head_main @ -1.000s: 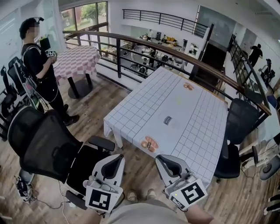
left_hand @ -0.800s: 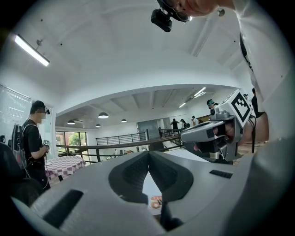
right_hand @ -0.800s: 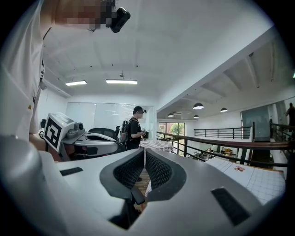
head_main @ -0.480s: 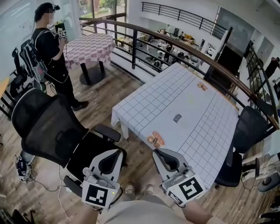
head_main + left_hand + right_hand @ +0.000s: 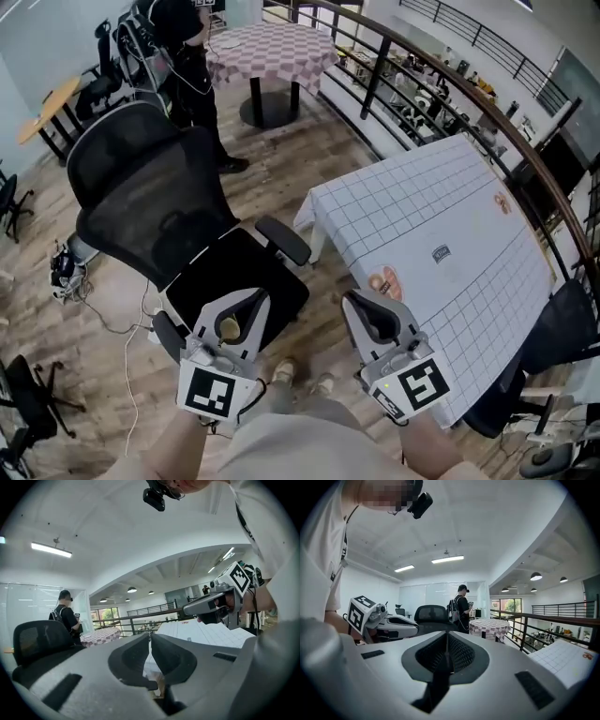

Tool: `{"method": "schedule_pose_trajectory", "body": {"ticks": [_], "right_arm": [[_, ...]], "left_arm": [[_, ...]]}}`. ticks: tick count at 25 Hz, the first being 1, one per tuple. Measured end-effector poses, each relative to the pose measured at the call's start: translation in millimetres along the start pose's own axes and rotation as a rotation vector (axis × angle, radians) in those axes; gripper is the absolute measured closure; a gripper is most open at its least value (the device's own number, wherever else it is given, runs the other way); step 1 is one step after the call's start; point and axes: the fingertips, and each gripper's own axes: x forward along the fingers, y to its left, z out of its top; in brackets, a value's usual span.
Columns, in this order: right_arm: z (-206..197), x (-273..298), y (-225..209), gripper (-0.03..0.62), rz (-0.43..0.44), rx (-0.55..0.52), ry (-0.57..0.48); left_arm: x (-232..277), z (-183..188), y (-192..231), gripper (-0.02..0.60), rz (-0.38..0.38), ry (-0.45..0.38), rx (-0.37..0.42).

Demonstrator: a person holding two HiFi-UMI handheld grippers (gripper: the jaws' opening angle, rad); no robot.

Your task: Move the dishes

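Note:
Both grippers are held low in front of my body, away from the table. My left gripper (image 5: pixel 257 294) hangs over the black chair seat, jaws shut with nothing between them; its own view shows the tips (image 5: pixel 150 637) meeting. My right gripper (image 5: pixel 355 299) is also shut and empty, near the table's near corner, with its tips closed (image 5: pixel 447 635). On the white grid-cloth table (image 5: pixel 469 225) an orange dish (image 5: pixel 384 281) lies near the near edge. A second orange dish (image 5: pixel 502 202) lies far across. A small dark item (image 5: pixel 442 253) sits mid-table.
A black mesh office chair (image 5: pixel 159 206) stands just left of the table, under my left gripper. A person in black (image 5: pixel 183 37) stands beside a checkered round table (image 5: pixel 272 52). A railing (image 5: pixel 450 84) runs behind the table. Another chair (image 5: pixel 562 328) stands at the right, and cables (image 5: pixel 122 319) lie on the floor.
The head view has swung left and down, so the table has slid right and the black chair now fills the middle. Both grippers stay shut and low.

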Motion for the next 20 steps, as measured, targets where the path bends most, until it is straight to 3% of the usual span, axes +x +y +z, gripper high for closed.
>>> {"method": "schedule_pose_trajectory", "body": {"ticks": [4,8,14,17,20], "right_arm": [[-8.2,31.8,15.9,0.568,0.107,0.014,0.009],[-23.4,62.4,35.0,0.568,0.177,0.020,0.030],[-54.7,106.2,69.0,0.568,0.266,0.032,0.069],[-74.2,123.9,81.4,0.568,0.305,0.038,0.092],[-98.2,139.9,94.1,0.568,0.342,0.047,0.120]], "left_arm": [[-19.1,-32.7,30.2,0.566,0.105,0.095,-0.044],[-33.4,-78.8,62.2,0.566,0.156,0.169,-0.008],[-64.8,-169.6,105.3,0.565,0.248,0.312,-0.123],[-71.4,-221.1,112.1,0.500,0.260,0.413,-0.153],[-77.5,-275.2,110.3,0.480,0.260,0.506,-0.201]]}}
